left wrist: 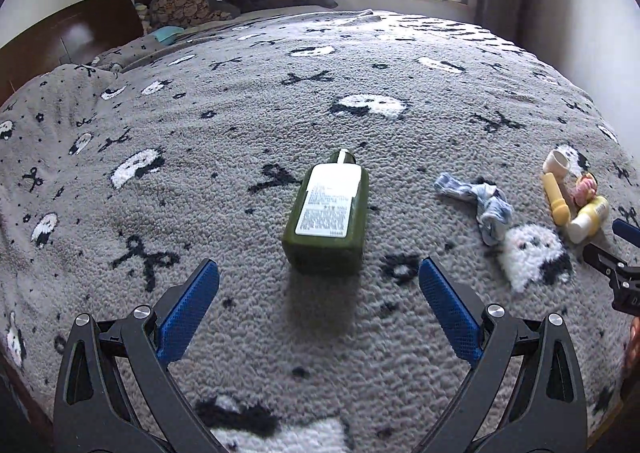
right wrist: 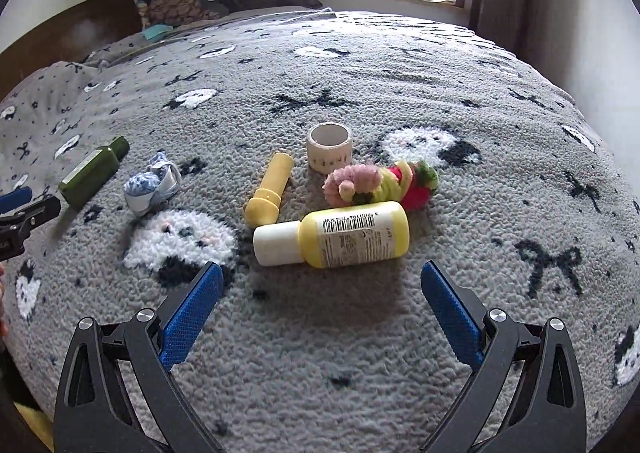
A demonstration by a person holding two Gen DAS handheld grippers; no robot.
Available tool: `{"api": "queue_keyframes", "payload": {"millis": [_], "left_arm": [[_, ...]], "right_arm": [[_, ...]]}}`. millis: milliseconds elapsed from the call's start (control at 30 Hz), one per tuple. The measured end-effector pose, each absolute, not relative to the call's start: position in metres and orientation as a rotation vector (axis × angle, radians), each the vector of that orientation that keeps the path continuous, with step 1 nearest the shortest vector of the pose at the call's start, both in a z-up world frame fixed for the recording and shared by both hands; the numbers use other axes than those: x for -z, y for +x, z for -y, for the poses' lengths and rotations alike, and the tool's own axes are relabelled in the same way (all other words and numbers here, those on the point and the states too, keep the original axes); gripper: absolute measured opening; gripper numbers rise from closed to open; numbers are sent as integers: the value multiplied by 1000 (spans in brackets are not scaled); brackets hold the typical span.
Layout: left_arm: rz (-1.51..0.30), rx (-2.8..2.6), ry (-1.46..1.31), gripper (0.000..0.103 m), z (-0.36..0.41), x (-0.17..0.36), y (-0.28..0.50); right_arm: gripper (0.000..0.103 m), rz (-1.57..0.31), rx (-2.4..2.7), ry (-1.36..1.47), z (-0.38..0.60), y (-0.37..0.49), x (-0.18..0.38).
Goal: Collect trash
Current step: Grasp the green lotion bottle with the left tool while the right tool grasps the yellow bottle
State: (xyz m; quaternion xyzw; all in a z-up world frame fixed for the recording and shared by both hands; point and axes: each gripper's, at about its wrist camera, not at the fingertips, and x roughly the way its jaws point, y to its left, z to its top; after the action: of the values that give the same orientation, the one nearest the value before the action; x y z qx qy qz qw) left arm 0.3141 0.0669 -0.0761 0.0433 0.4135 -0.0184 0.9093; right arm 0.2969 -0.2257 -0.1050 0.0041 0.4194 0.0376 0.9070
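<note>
progress: nothing collected yet | left claw [left wrist: 319, 268] wide, empty, facing dark green rectangular plastic bottle [left wrist: 327, 213] mid-bed | right claw [right wrist: 321, 272] wide, empty, before yellow white-capped plastic bottle [right wrist: 334, 239] | all litter on grey fleece bed blanket [right wrist: 400, 333]

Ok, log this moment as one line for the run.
left gripper: open, facing green bottle | right gripper: open, facing yellow bottle | nothing held | both bottles lying on blanket
</note>
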Motion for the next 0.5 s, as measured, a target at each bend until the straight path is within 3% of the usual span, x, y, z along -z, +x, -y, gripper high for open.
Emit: {"api": "queue_keyframes", "payload": {"millis": [433,500], "left_arm": [[-948,8,107,94,-69,114,380],[-963,36,85,85,-69,119,383]], "right_arm": [[98,-907,-55,-10,219,324,118],[91,-906,-53,-9,220,324,118]]}}
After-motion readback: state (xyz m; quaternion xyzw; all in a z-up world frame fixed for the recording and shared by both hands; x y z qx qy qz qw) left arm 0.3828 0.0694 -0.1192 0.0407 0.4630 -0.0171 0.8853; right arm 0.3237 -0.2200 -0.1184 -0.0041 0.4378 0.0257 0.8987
